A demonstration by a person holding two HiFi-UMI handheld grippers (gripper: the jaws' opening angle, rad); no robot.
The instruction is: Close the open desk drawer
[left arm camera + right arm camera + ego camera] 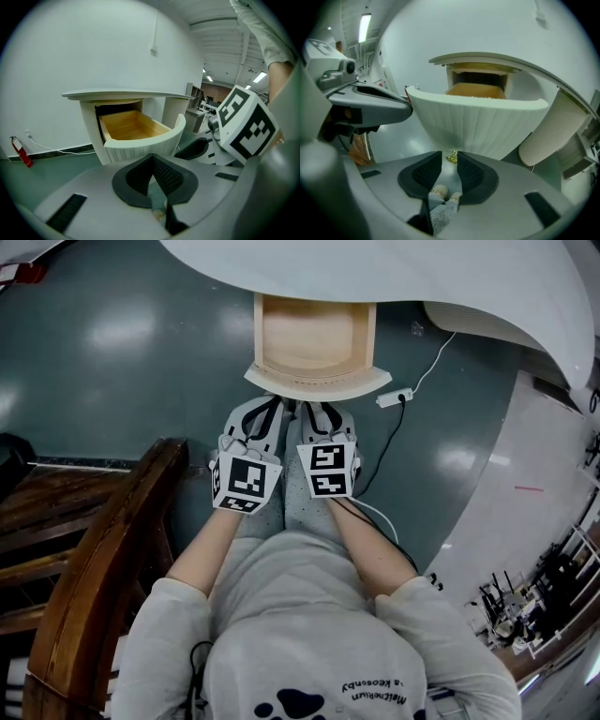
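Grey sweatshirt sleeves point(164, 634) and bare forearms point(211, 545) lead down to two tongs held side by side, just short of the drawer. Of these, the left tongs point(153, 161) are clenched, pads meeting at the tips with nothing gripped. Beside them the right tongs point(449, 165) stand released, a gap between the pads. A small brass-coloured piece point(451, 157) shows just past their tips, at the lower edge of the drawer front, with the pads clear of it. Beyond, the desk drawer point(314, 338) stands pulled out from under the white table point(450, 287), its curved, ribbed white front toward the tongs. Its pale wooden box shows only bare boards.
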